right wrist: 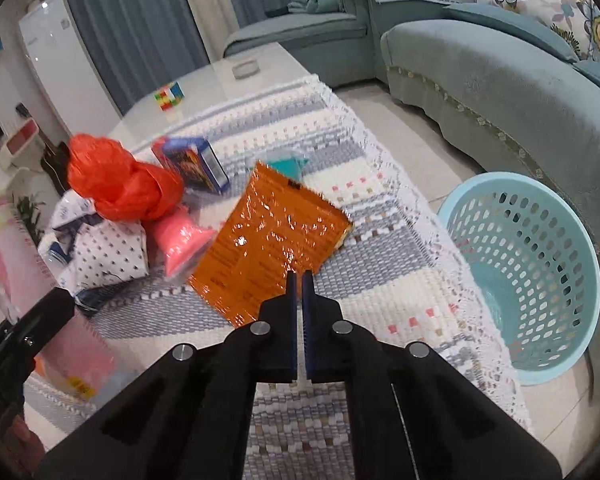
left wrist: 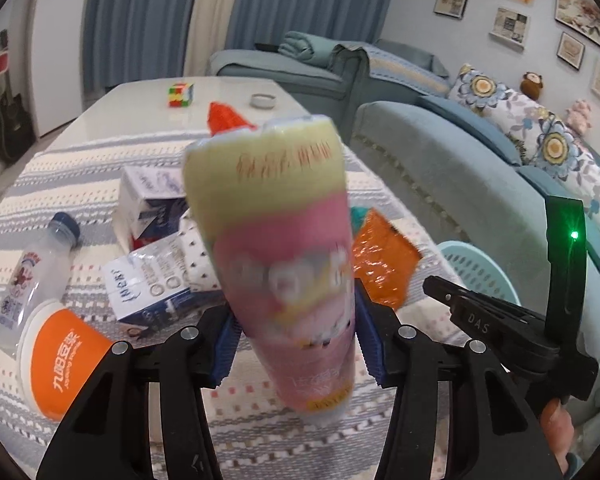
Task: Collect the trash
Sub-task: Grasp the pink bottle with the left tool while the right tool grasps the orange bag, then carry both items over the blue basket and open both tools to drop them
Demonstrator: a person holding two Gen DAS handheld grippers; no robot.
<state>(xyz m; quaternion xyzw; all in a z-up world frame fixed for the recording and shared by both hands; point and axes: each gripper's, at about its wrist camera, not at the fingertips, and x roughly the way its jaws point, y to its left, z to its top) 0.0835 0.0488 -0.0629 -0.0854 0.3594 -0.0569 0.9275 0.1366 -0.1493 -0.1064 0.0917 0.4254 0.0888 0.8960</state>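
On the left of the striped cloth one clear bottle lies on its side, blue cap pointing away toward the far end of the table. Just below it one orange cup lies tipped, its white rim next to the bottle. Two milk cartons sit further right: one behind, one lying flat in front.

The left gripper is clamped on one tall pink and yellow cup, blurred, held above the cloth; its long axis runs up and away, wide mouth at the top, leaning slightly left.

The right gripper is closed on the near edge of one orange foil bag, which slants up and left. One red plastic bag sits on the pile at left. One light blue basket stands on the floor to the right, beside the sofa.
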